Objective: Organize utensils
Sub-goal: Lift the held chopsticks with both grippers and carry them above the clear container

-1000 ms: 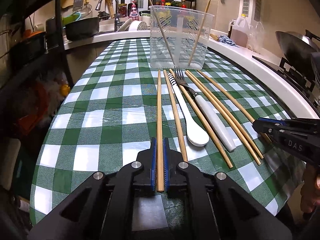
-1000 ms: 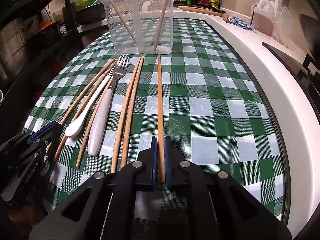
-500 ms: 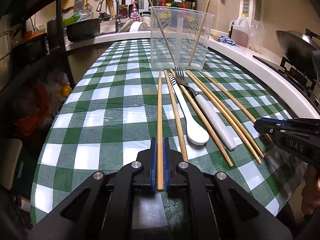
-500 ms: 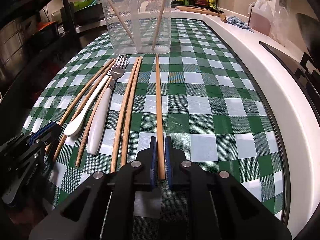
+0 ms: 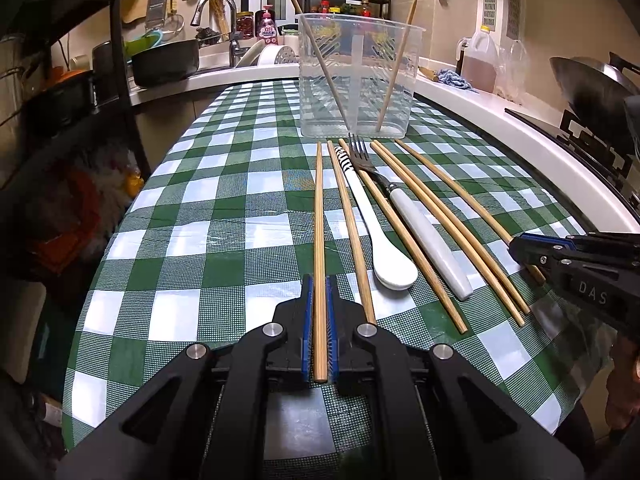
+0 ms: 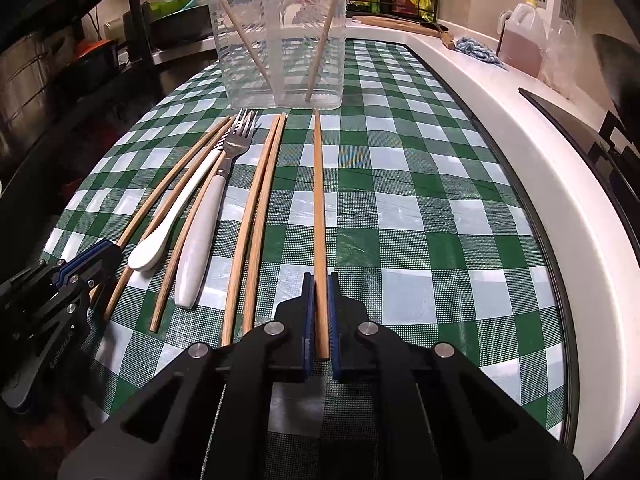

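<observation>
Lengthwise, each clamped chopstick (image 5: 319,240) points toward the tub (image 5: 360,80).

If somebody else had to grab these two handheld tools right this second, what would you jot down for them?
Left tool: shut on the leftmost chopstick, near its close end, chopstick lying on the checked tablecloth.
Right tool: shut on the rightmost chopstick, also lying flat.
Done: two chopsticks already stand in the clear plastic bin at the far end of the table.
Left: carry both gripped chopsticks to the bin, then the four loose chopsticks, the white spoon and the white-handled fork lying between them.
</observation>
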